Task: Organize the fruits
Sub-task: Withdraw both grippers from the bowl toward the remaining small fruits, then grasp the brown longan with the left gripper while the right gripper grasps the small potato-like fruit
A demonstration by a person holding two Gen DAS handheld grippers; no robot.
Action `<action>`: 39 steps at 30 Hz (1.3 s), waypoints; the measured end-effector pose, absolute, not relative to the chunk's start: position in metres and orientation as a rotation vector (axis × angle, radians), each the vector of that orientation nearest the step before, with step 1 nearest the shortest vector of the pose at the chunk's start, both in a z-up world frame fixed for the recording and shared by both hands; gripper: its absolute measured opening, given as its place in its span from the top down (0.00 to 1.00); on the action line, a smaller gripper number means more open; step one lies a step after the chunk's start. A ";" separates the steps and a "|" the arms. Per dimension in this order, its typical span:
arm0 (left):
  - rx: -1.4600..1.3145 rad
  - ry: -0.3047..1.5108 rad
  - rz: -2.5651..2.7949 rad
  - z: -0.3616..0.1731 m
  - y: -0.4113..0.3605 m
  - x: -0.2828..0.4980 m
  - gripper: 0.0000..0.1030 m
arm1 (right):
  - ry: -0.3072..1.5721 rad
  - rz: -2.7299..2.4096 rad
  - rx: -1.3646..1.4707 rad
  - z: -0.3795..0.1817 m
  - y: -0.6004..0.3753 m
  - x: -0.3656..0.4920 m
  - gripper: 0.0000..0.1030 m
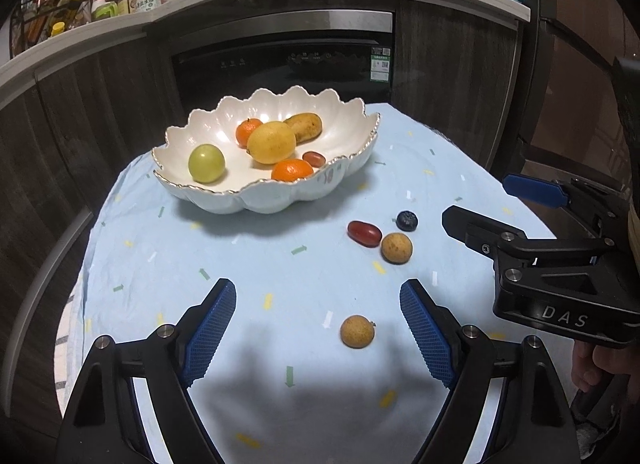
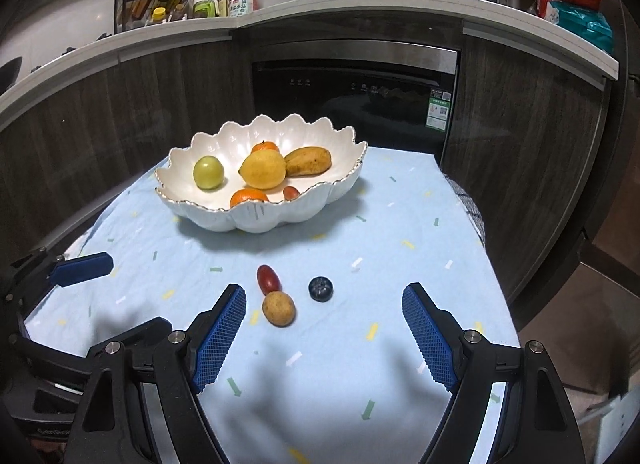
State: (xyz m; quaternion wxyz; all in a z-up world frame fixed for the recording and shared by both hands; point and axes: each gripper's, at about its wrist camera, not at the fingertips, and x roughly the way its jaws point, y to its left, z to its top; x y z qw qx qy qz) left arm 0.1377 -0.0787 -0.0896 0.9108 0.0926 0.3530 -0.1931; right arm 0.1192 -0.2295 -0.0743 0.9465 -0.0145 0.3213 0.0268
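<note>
Small round tan fruit (image 1: 357, 331) lies between the wide-open, empty jaws.

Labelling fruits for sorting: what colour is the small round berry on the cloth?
The berry is dark blue, nearly black; clearest in the right wrist view.

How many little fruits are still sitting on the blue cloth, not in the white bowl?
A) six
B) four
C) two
B: on the cloth lie a red grape tomato, a blueberry, a brown longan beside them, and another longan nearer the open left gripper; the rest sit inside the bowl.
</note>
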 end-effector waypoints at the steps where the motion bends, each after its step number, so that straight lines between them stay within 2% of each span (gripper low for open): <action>1: 0.191 0.732 -0.399 -0.091 -0.079 0.138 0.19 | 0.656 0.057 -0.031 -0.075 -0.230 0.120 0.21; 14: 0.196 0.797 -0.410 -0.114 -0.088 0.140 0.28 | 0.696 0.127 -0.058 -0.093 -0.229 0.132 0.21; 22: 0.183 0.831 -0.411 -0.122 -0.092 0.141 0.41 | 0.711 0.195 -0.097 -0.100 -0.226 0.141 0.21; 28: 0.180 0.853 -0.410 -0.126 -0.094 0.143 0.48 | 0.725 0.235 -0.117 -0.104 -0.224 0.149 0.23; 35: 0.169 0.874 -0.410 -0.133 -0.096 0.146 0.55 | 0.760 0.300 -0.138 -0.113 -0.217 0.157 0.41; 39: 0.162 0.883 -0.421 -0.136 -0.098 0.146 0.60 | 0.792 0.323 -0.126 -0.118 -0.216 0.163 0.47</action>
